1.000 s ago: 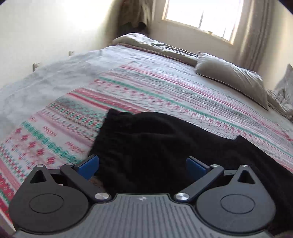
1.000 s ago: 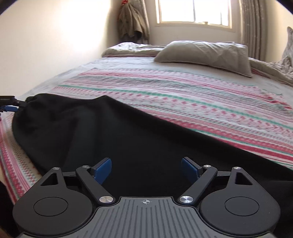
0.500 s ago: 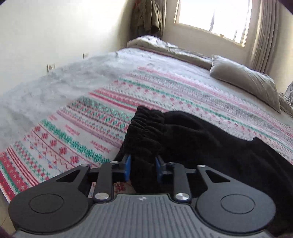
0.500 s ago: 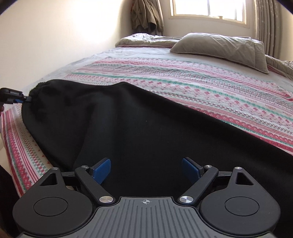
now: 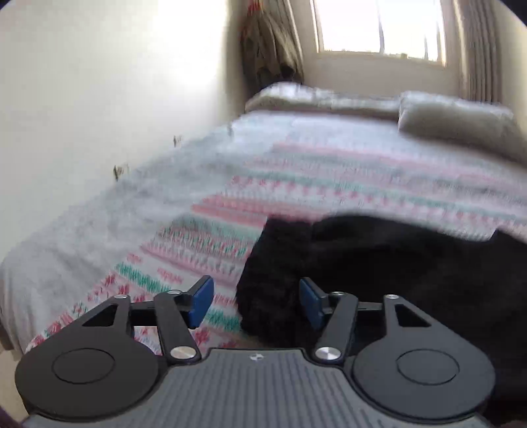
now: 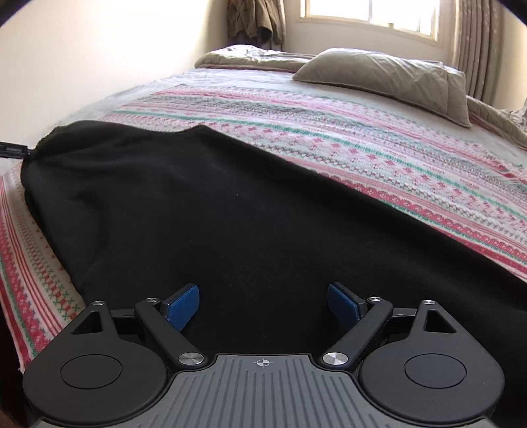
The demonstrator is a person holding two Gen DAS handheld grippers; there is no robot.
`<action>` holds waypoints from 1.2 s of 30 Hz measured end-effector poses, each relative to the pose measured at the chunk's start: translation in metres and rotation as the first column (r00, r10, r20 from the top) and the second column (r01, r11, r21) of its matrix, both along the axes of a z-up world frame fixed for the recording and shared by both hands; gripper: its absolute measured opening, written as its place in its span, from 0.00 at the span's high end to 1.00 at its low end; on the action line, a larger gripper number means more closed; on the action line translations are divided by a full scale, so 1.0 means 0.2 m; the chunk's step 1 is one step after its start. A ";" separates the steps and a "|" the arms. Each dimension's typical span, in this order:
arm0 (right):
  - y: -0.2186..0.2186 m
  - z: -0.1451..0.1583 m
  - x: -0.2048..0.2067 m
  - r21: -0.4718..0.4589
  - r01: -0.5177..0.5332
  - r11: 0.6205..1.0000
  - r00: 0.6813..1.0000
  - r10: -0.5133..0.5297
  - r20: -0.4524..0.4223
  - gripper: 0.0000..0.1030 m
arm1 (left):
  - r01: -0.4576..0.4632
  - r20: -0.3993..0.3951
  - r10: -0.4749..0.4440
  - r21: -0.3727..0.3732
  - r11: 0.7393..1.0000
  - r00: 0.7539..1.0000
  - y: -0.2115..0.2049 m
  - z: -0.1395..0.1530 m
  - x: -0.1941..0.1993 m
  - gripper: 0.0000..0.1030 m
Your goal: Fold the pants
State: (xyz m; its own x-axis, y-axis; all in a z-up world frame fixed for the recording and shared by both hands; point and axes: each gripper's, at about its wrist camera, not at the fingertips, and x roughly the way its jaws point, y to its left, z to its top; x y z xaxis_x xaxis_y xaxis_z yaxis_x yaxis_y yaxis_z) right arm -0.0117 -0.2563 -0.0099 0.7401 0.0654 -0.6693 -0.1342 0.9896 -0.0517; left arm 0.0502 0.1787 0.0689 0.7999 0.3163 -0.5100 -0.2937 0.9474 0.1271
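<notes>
Black pants lie spread across the patterned bedspread. In the left wrist view the pants' gathered waistband end sits at the left edge of the dark cloth. My left gripper is open, its blue pads either side of the waistband corner, holding nothing; this view is blurred. My right gripper is open and empty, low over the middle of the pants. The left gripper's tip shows at the far left beside the waistband.
A grey-green pillow and a rumpled blanket lie at the head of the bed. A white wall runs along the left side. A window with curtains is at the back. Clothes hang in the corner.
My left gripper, shut on the waistband half a second ago, has opened and let it go. The left camera has swung, blurring its view. The right gripper stays open over the pants.
</notes>
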 end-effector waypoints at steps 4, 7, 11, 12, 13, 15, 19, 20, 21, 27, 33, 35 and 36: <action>0.09 0.06 0.02 0.032 -0.041 0.999 0.998 0.039 0.047 0.15 | 0.187 0.072 -0.186 -0.007 0.982 0.980 -0.21 0.07 -0.05 0.23; 0.19 0.07 0.07 0.036 -0.092 0.995 0.994 0.090 0.056 0.15 | 0.391 0.045 -0.389 -0.043 0.919 0.920 -0.41 0.03 -0.04 0.19; 0.30 0.03 0.15 0.031 -0.135 0.990 0.990 0.134 0.032 0.15 | 0.613 -0.014 -0.615 -0.059 0.788 0.789 -0.70 -0.09 0.00 0.19; 0.31 0.02 0.17 0.027 -0.142 0.989 0.990 0.142 0.022 0.15 | 0.659 -0.031 -0.661 -0.042 0.751 0.750 -0.75 -0.13 0.00 0.19; 0.32 0.01 0.18 0.022 -0.150 0.988 0.989 0.150 0.012 0.15 | 0.703 -0.059 -0.703 -0.026 0.711 0.709 -0.80 -0.17 0.01 0.19; 0.32 -0.03 0.19 -0.007 -0.167 0.986 0.986 0.167 -0.009 0.15 | 0.767 -0.138 -0.760 -0.011 0.642 0.635 -0.83 -0.24 0.03 0.19; 0.23 -0.07 0.14 -0.020 -0.194 0.981 0.980 0.194 -0.038 0.14 | 0.814 -0.224 -0.798 -0.032 0.580 0.560 -0.73 -0.36 0.02 0.18; 0.19 -0.07 0.12 -0.016 -0.200 0.980 0.979 0.199 -0.038 0.14 | 0.818 -0.231 -0.804 -0.049 0.573 0.549 -0.68 -0.36 0.01 0.16; 0.16 -0.07 0.09 -0.010 -0.201 0.980 0.979 0.200 -0.039 0.14 | 0.817 -0.235 -0.804 -0.062 0.574 0.547 -0.64 -0.35 0.00 0.16; -0.01 -0.07 -0.09 0.000 -0.186 0.983 0.982 0.186 -0.038 0.13 | 0.820 -0.276 -0.811 -0.116 0.561 0.516 -0.49 -0.33 -0.06 0.09; -0.13 -0.01 -0.19 -0.002 -0.127 0.992 0.989 0.126 -0.078 0.13 | 0.842 -0.296 -0.826 -0.109 0.528 0.480 -0.51 -0.29 -0.08 0.08; -0.14 0.03 -0.22 -0.022 -0.091 0.996 0.993 0.089 -0.075 0.12 | 0.850 -0.240 -0.852 -0.147 0.506 0.465 -0.51 -0.26 -0.08 0.08; -0.15 0.05 -0.24 -0.055 -0.061 0.997 0.996 0.057 -0.064 0.12 | 0.852 -0.210 -0.862 -0.165 0.497 0.462 -0.53 -0.25 -0.08 0.08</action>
